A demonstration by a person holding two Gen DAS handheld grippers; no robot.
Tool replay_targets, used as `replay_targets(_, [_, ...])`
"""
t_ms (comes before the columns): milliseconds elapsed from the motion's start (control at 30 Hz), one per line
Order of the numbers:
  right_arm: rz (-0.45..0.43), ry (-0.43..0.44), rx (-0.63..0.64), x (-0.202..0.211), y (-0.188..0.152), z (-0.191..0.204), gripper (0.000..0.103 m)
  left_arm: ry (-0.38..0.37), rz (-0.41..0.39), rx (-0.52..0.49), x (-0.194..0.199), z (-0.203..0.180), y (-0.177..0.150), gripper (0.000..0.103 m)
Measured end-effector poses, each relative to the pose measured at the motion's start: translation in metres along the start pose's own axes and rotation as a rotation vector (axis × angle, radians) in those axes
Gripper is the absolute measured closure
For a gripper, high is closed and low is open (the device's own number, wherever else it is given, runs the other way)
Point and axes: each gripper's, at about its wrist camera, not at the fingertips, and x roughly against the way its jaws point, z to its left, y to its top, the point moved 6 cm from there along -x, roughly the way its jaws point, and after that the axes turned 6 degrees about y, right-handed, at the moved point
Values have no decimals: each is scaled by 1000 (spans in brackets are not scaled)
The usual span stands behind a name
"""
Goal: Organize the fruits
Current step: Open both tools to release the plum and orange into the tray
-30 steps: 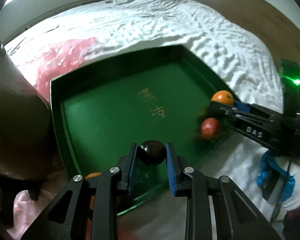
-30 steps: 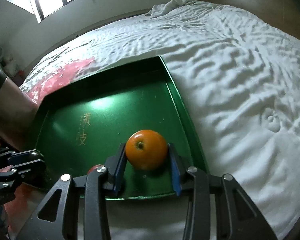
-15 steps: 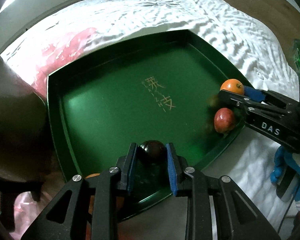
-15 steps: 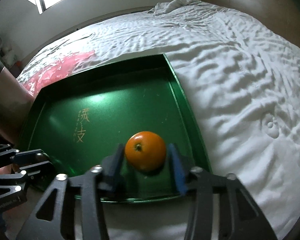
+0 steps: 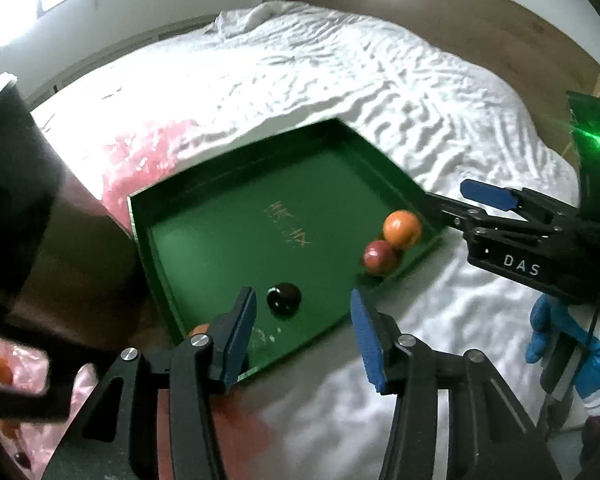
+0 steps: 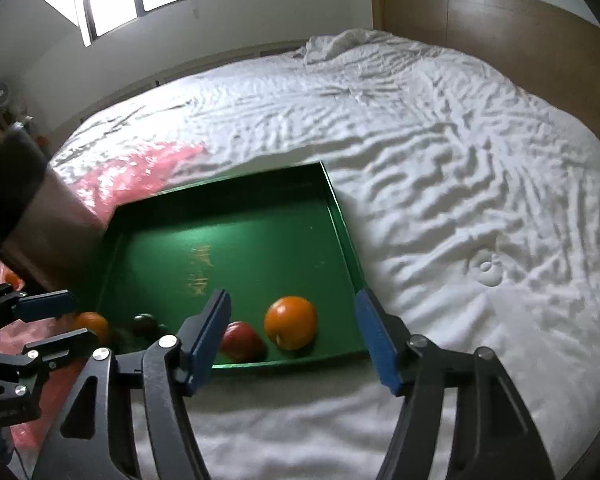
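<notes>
A green tray point(image 5: 220, 248) point(image 6: 260, 248) lies on the white bed. In it are an orange point(image 5: 402, 229) point(image 6: 290, 322), a red fruit point(image 5: 380, 258) point(image 6: 242, 342) touching it, and a dark plum point(image 5: 284, 298) point(image 6: 145, 324). My left gripper point(image 5: 303, 326) is open and empty, just behind the plum at the tray's near edge. My right gripper point(image 6: 293, 332) is open and empty, pulled back from the orange; it also shows in the left wrist view point(image 5: 460, 204). Another orange fruit point(image 6: 92, 325) lies outside the tray's left corner.
A pink plastic bag point(image 5: 140, 152) point(image 6: 132, 176) lies on the bed beyond the tray's left side, with more pink plastic and small fruits at the lower left point(image 5: 4, 368). A dark forearm point(image 5: 16, 200) fills the left. A wooden headboard point(image 6: 500, 32) stands behind the bed.
Both grippers opened and pulled back. The left let the plum go onto the tray, the right let the orange go beside the red fruit.
</notes>
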Motion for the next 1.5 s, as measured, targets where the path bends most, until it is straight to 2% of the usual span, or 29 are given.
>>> replay_targets(133, [-38, 10, 15, 31, 1, 17, 0, 11, -45, 12, 36, 3, -8, 51])
replay_targets(433, [-103, 67, 81, 90, -16, 80, 0, 54, -92, 52, 101, 27, -53, 50])
replay_targets(567, [-109, 99, 97, 107, -31, 108, 0, 109, -115, 73, 123, 42, -72, 48])
replay_targets(800, [-98, 146, 128, 121, -61, 153, 0, 194, -156, 105, 153, 66, -106, 46])
replay_targets(933, [-82, 172, 146, 125, -78, 178, 0, 239, -178, 138, 169, 81, -128, 40])
replay_targets(1067, [-71, 193, 175, 129, -93, 202, 0, 287, -195, 166, 184, 96, -146, 39])
replay_targets(1200, [-64, 216, 203, 133, -106, 227, 0, 337, -216, 192, 196, 110, -163, 27])
replay_targets(1500, [-56, 271, 276, 132, -123, 284, 0, 393, -212, 277, 209, 158, -207, 26])
